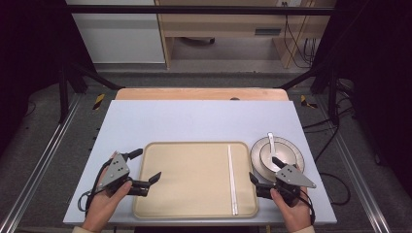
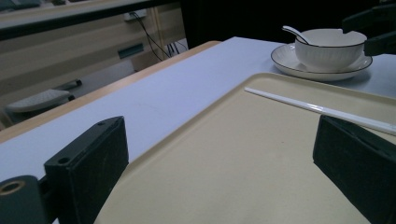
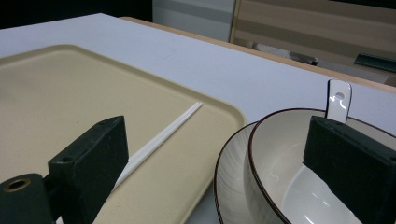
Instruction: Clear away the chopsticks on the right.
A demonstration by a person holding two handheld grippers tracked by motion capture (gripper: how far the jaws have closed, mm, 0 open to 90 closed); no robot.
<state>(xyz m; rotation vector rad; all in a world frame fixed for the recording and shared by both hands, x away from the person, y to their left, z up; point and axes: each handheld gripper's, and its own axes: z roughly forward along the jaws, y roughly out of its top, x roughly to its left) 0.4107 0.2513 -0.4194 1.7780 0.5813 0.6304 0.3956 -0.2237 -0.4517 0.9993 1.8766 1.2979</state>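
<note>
A beige tray [image 1: 194, 179] is positioned on the light blue table [image 1: 194, 121], with white chopsticks [image 1: 232, 177] laid along its right side. The left gripper [image 1: 145, 169] is held wide open over the tray's left edge. The right gripper [image 1: 265, 171] is held wide open over the near rim of a bowl [image 1: 278, 154], which contains a spoon [image 1: 271, 142] and is seated on a plate [image 1: 297, 150] just beside the tray.

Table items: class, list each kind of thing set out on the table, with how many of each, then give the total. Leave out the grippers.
Tray: 1
Chopsticks: 2, one pair lying side by side on the tray
Plate: 1
Bowl: 1
Spoon: 1
Total: 6
</note>
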